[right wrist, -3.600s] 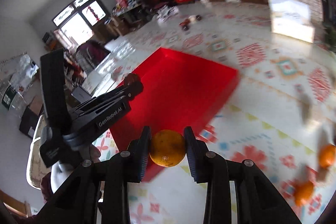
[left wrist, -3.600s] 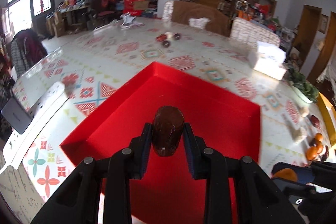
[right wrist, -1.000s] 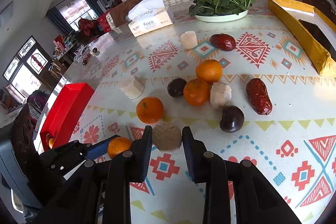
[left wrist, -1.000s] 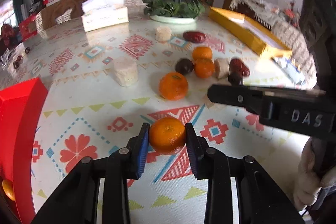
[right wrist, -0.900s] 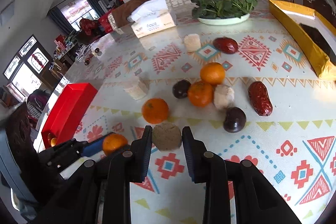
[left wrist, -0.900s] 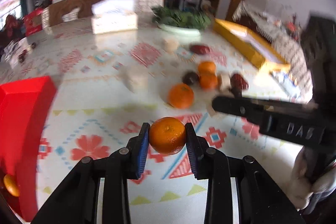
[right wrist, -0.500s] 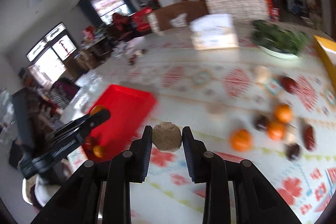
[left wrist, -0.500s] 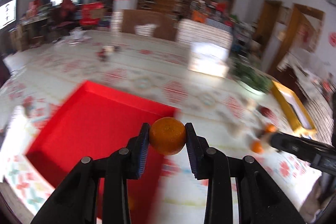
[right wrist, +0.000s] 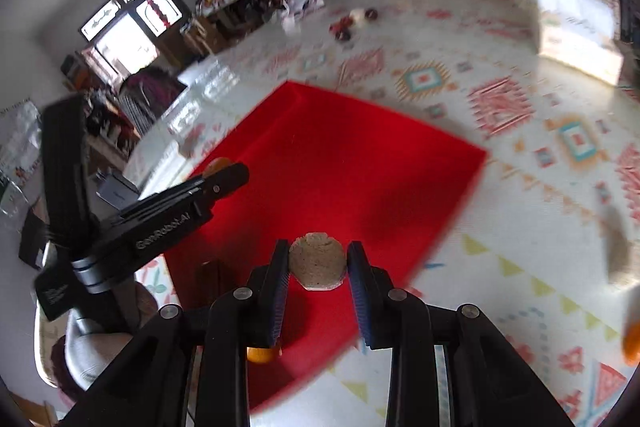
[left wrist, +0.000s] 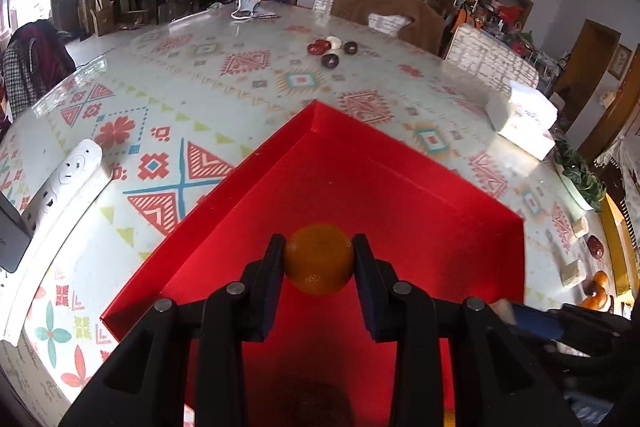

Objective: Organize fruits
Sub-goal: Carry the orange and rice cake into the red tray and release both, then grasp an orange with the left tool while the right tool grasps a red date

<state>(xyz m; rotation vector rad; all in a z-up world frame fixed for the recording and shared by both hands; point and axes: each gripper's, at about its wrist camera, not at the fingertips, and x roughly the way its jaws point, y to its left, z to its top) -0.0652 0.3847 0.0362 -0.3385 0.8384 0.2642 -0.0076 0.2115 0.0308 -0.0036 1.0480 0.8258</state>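
Your left gripper (left wrist: 319, 259), clamped on a mandarin (left wrist: 319, 258), sits directly above the red tray (left wrist: 400, 195) floor, while your right gripper (right wrist: 318, 265), clamped on a beige cake (right wrist: 317, 261), hangs over the tray's near edge.

I see a table (left wrist: 208, 75) under a patterned cloth. On it lie a red tray (left wrist: 420, 195), a white power strip (left wrist: 68, 179), a tissue box (left wrist: 524, 119), a few dark fruits (left wrist: 330, 53) at the far side, and oranges (left wrist: 596, 291) at the right edge.
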